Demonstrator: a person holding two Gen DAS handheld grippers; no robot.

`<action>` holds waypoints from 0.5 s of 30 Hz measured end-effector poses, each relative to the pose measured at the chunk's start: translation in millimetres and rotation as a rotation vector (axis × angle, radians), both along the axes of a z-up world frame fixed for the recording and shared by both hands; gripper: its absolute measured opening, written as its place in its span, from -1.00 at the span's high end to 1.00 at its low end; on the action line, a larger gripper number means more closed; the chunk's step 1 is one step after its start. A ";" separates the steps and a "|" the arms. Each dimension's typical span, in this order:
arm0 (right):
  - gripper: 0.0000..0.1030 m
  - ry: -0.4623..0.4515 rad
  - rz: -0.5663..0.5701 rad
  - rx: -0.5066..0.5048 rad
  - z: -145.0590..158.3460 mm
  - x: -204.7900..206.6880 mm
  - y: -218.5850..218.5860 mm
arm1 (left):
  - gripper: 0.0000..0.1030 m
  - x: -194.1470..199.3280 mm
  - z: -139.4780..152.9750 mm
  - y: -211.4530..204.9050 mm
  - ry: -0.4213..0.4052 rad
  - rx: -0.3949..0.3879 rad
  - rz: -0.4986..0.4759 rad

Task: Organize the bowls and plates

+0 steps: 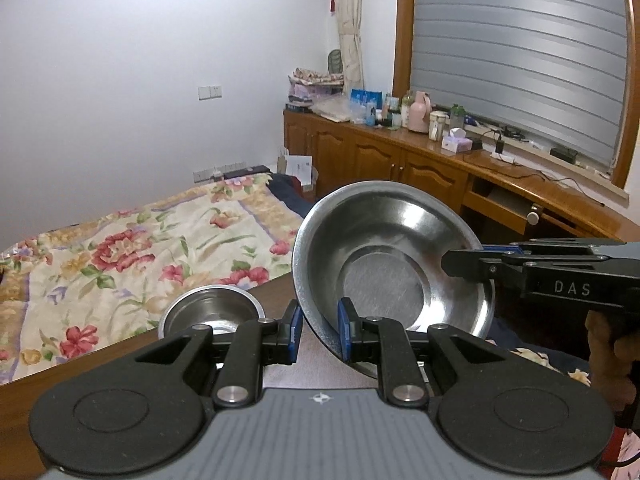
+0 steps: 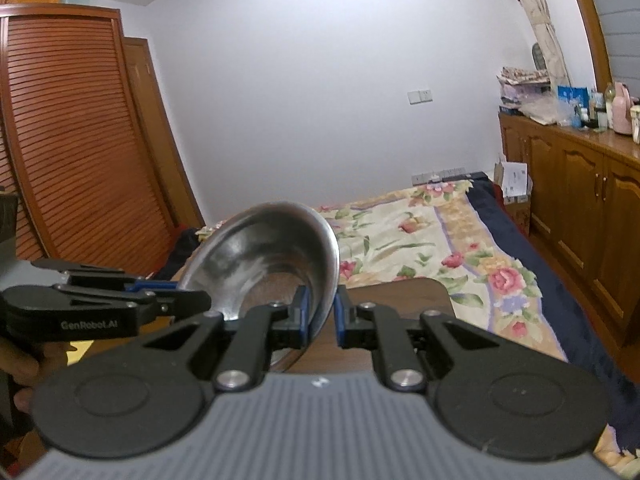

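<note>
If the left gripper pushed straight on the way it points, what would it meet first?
The left gripper already clamps the large steel bowl's rim; beyond it, probably the right gripper on the far rim, though depth is unclear.

- I see the silver steel bowl [image 1: 394, 260], shiny.
- My left gripper [image 1: 318, 330] is black with blue pads [image 1: 296, 330].
- The table [image 1: 132, 356] is dark brown.
- The bedspread [image 1: 132, 256] is cream, patterned with red flowers.
- The cabinets [image 1: 372, 160] are orange-brown wood.

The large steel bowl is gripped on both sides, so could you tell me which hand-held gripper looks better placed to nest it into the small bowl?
Probably the left hand-held gripper: its view shows the small bowl on the table just beside it, while the right hand-held gripper clamps the large bowl's far rim.
</note>
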State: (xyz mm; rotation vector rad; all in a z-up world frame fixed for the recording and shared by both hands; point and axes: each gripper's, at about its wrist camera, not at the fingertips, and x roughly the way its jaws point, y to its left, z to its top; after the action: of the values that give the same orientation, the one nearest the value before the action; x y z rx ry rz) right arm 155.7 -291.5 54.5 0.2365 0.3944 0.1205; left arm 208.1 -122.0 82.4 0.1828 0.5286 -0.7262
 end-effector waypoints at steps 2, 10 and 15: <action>0.71 -0.010 0.006 -0.006 3.6 -4.9 3.6 | 0.59 -7.1 2.7 5.0 -0.004 -0.005 0.002; 0.71 -0.036 0.034 -0.028 8.6 -24.8 18.6 | 0.59 -36.0 6.7 23.2 -0.023 -0.008 0.020; 0.71 -0.023 0.057 -0.019 0.8 -38.9 26.0 | 0.60 -53.4 -1.4 37.3 0.002 -0.035 0.028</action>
State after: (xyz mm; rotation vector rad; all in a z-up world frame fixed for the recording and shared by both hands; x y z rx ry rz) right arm 116.8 -265.5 55.4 0.2050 0.3795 0.1754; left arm 154.7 -84.7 81.0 0.1415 0.5194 -0.7079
